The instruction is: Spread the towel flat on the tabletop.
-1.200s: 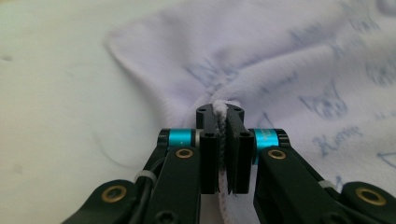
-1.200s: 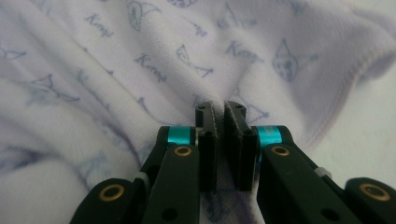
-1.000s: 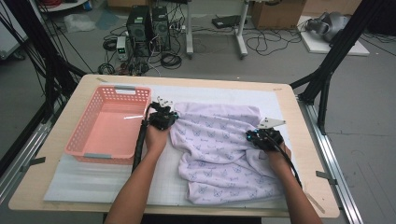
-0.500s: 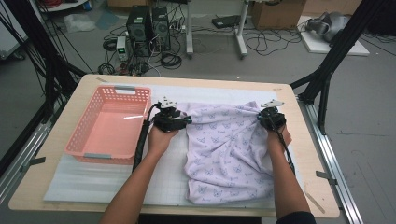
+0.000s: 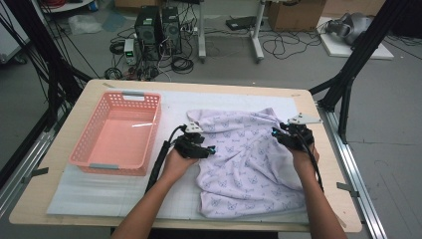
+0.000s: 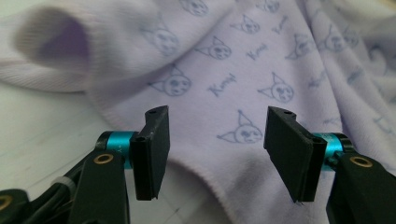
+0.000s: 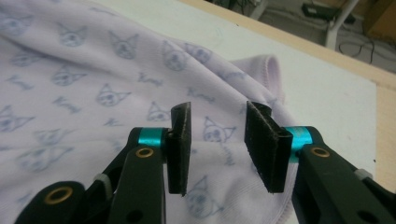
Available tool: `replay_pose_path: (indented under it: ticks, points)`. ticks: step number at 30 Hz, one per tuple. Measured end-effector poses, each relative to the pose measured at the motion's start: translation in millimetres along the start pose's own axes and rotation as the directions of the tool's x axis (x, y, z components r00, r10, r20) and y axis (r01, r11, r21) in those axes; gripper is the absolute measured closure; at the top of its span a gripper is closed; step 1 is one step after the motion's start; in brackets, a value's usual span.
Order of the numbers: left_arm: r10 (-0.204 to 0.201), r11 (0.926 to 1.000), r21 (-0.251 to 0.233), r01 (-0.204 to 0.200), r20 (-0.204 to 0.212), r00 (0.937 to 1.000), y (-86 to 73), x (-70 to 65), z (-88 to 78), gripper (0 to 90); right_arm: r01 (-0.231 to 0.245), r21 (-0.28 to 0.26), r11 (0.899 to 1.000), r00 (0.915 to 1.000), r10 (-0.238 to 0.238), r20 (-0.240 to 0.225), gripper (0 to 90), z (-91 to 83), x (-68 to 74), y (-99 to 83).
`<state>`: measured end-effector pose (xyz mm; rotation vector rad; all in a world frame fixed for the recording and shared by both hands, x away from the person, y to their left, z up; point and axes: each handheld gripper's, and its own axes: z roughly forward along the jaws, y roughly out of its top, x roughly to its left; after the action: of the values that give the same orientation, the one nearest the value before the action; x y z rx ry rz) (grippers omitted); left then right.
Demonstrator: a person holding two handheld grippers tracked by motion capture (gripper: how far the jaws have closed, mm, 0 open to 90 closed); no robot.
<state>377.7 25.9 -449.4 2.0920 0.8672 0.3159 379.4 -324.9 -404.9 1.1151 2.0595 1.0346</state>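
Observation:
A lilac garment [image 5: 249,159] printed with small cat faces lies spread and rumpled on the white mat. My left gripper [image 5: 211,151] sits at its left edge with jaws open, and in the left gripper view the garment [image 6: 243,74] lies flat under the open left gripper [image 6: 215,144], with a ribbed cuff [image 6: 56,46] at the upper left. My right gripper [image 5: 274,133] rests at the garment's right edge. The right gripper view has the jaws of that gripper [image 7: 217,142] apart over the garment [image 7: 93,88] near its ribbed hem [image 7: 268,70]. Nothing is held.
A pink plastic basket [image 5: 84,157] stands on the left of the wooden table [image 5: 74,104]. The white mat [image 5: 99,194] has bare room in front of the basket. Black frame posts [image 5: 348,84] rise at the table's right. Cables and computers sit on the floor behind.
Both grippers pulled the garment's edges apart and laid it wider on the mat. Both have since drawn back toward the person, and their jaws now stand open on the cloth.

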Motion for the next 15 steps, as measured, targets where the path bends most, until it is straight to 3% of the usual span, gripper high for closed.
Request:
replay_pose_path:
  ticks: [2, 3, 6, 7, 8, 10, 12, 15]
  points:
    - [0.081, 0.9967, 0.000, -0.082, -0.056, 0.9951, 0.8, -8.6, 2.3, 42.7, -0.014, -0.015, 1.000, 0.9997, 0.013, -0.020, 60.6, -7.2, 3.2, -3.7]
    - [0.091, 0.9958, -0.007, -0.091, -0.041, 0.9950, 1.1, -10.5, 2.7, 47.7, -0.016, -0.022, 1.000, 0.9995, 0.015, -0.028, 60.5, -10.3, 4.1, -5.9]
    - [0.138, 0.9902, -0.013, -0.139, -0.042, 0.9896, 2.3, -14.4, 3.9, 77.3, -0.016, -0.021, 1.000, 0.9990, 0.015, -0.043, 59.8, -15.2, 4.1, -10.1]
    - [0.138, 0.9902, -0.011, -0.139, -0.052, 0.9890, 3.0, -14.3, 4.4, 82.1, -0.022, -0.019, 1.000, 0.9987, 0.021, -0.045, 59.7, -16.2, 3.9, -10.9]
    - [0.132, 0.9910, -0.013, -0.133, -0.057, 0.9896, 3.5, -12.7, 4.7, 83.1, -0.029, -0.023, 0.999, 0.9981, 0.028, -0.055, 59.4, -16.3, 3.4, -11.8]
    - [0.098, 0.9946, -0.021, -0.101, -0.124, 0.9874, 3.6, -1.2, 3.6, 84.5, -0.026, -0.016, 1.000, 0.9968, 0.025, -0.076, 58.6, -14.8, 4.1, -13.5]
    - [0.016, 0.9977, -0.062, -0.029, -0.190, 0.9816, 3.0, 16.9, -2.0, 85.0, -0.024, -0.003, 1.000, 0.9953, 0.024, -0.094, 58.2, -12.5, 5.8, -15.6]
    - [-0.083, 0.9914, -0.121, 0.051, -0.277, 0.9572, 0.0, 43.1, -13.3, 85.2, -0.019, 0.010, 1.000, 0.9940, 0.020, -0.108, 58.1, -8.8, 8.6, -16.9]
